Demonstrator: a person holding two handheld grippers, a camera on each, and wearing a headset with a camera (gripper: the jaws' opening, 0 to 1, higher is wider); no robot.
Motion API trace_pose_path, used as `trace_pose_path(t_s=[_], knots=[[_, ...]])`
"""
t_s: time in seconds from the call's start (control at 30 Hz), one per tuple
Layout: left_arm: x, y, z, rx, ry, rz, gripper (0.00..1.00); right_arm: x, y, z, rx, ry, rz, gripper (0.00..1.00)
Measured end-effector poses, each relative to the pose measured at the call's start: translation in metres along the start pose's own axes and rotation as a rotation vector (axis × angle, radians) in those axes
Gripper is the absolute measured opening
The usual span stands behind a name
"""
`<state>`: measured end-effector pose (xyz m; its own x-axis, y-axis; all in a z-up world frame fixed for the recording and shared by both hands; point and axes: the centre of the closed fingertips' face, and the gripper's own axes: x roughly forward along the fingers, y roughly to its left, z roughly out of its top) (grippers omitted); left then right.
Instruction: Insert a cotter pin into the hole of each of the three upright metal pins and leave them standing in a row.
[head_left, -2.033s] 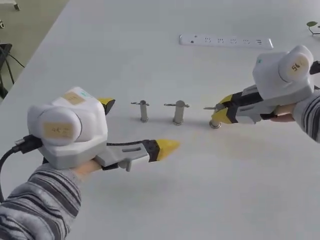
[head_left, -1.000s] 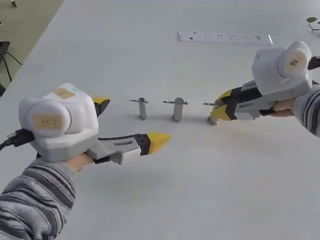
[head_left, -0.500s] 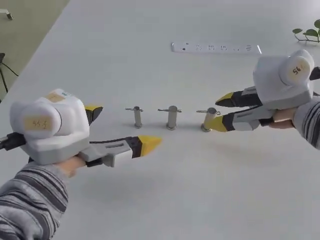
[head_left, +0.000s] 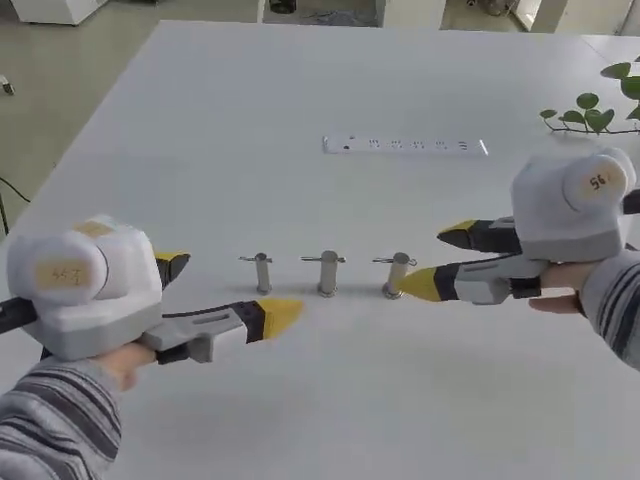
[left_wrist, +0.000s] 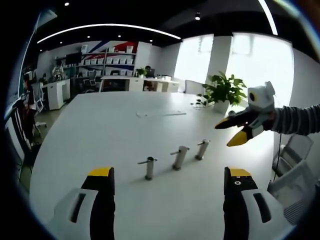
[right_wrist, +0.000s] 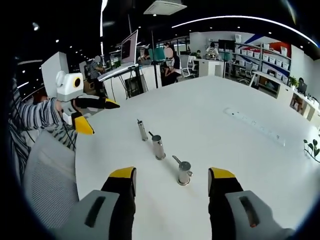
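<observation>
The large white table (head_left: 300, 90) stands in an open office with a pale floor (head_left: 60, 60). A white power strip (head_left: 405, 146) lies on the table's far part. A green plant (left_wrist: 223, 90) stands beside the table, before big bright windows (left_wrist: 252, 62). The ceiling is dark, with a curved light strip (left_wrist: 107, 26). Desks (left_wrist: 135, 82) and shelves (left_wrist: 117, 60) stand further back.

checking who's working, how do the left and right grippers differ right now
The right gripper sits close to the right-end pin, which stands just ahead between its jaws; the left gripper hangs back from the row of pins. The left gripper's jaws look spread wider than the right gripper's. Both are open, empty and yellow-tipped.
</observation>
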<state>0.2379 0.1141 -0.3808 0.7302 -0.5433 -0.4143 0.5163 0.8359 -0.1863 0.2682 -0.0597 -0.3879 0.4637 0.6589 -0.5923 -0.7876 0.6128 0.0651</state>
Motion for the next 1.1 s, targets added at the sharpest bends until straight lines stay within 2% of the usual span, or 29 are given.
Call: trace_pose_path(t_s=[0.2, 0.33, 0.47, 0.67, 0.87, 1.1], knots=[[-0.007, -0.001, 0.000, 0.007, 0.009, 0.013, 0.89, -0.009, 0.011, 0.007, 0.069, -0.053, -0.041, 0.57], [-0.010, -0.001, -0.002, -0.003, 0.012, 0.036, 0.88, -0.011, 0.014, 0.007, 0.099, -0.082, -0.096, 0.58], [-0.010, -0.003, -0.003, -0.013, 0.015, 0.038, 0.88, -0.012, 0.017, 0.002, 0.119, -0.093, -0.127, 0.59], [-0.012, -0.009, -0.003, -0.014, -0.004, 0.038, 0.88, -0.018, 0.022, -0.004, 0.182, -0.129, -0.158, 0.62], [-0.019, -0.014, -0.007, -0.014, -0.010, 0.039, 0.89, -0.020, 0.026, -0.014, 0.136, -0.101, -0.188, 0.62], [-0.021, -0.011, -0.008, 0.014, -0.004, 0.052, 0.90, -0.023, 0.030, -0.011, 0.150, -0.133, -0.197, 0.63]])
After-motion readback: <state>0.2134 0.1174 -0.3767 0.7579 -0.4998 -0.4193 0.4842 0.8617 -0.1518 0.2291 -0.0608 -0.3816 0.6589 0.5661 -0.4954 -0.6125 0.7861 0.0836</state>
